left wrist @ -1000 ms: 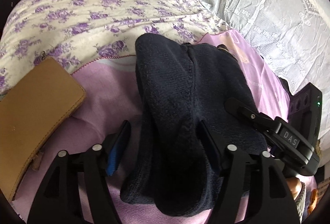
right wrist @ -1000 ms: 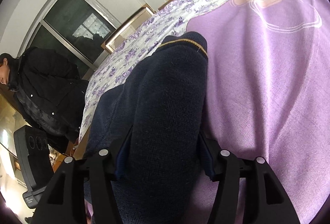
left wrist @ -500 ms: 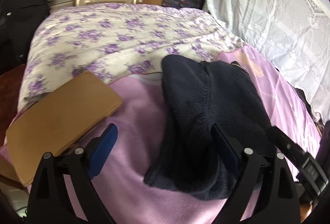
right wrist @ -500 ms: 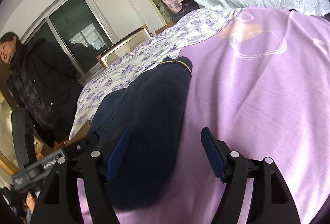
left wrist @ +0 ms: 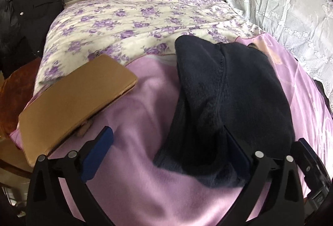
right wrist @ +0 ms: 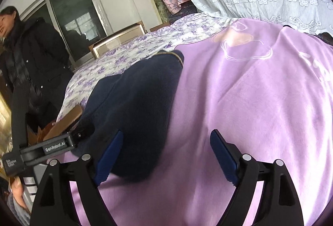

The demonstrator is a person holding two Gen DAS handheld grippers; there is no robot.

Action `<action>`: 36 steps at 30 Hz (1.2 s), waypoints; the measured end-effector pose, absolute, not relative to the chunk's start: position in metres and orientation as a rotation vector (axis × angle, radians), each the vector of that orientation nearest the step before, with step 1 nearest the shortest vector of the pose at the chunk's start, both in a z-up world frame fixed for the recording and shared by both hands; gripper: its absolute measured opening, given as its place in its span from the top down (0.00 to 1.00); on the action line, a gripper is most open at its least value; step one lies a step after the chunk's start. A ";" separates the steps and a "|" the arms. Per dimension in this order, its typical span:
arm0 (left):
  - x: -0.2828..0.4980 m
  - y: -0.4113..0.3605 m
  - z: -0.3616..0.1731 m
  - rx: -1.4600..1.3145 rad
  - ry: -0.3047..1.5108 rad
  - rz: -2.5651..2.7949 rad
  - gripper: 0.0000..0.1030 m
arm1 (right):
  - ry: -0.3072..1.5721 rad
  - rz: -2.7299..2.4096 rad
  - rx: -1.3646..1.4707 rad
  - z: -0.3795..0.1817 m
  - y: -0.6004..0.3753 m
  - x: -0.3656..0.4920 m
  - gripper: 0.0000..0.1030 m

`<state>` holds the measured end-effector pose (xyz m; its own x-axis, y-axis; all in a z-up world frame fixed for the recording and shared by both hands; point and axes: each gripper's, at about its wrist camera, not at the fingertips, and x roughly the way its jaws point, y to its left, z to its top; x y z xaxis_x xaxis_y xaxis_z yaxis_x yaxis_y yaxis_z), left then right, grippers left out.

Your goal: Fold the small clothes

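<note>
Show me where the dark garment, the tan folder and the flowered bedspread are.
dark garment (left wrist: 233, 101): left wrist view, middle of its fleece.
tan folder (left wrist: 77, 101): left wrist view, top face.
flowered bedspread (left wrist: 135, 18): left wrist view, middle.

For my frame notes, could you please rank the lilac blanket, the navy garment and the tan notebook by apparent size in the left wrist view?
1. lilac blanket, largest.
2. navy garment.
3. tan notebook, smallest, though the fisheye lens makes the gap to the garment unsure.
</note>
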<state>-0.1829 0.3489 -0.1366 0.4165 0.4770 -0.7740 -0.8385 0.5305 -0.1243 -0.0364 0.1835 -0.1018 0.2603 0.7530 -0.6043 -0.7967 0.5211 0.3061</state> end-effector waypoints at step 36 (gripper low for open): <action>-0.228 0.184 0.004 -0.223 0.608 1.131 0.05 | 0.633 1.113 -0.166 0.021 0.060 -0.106 0.03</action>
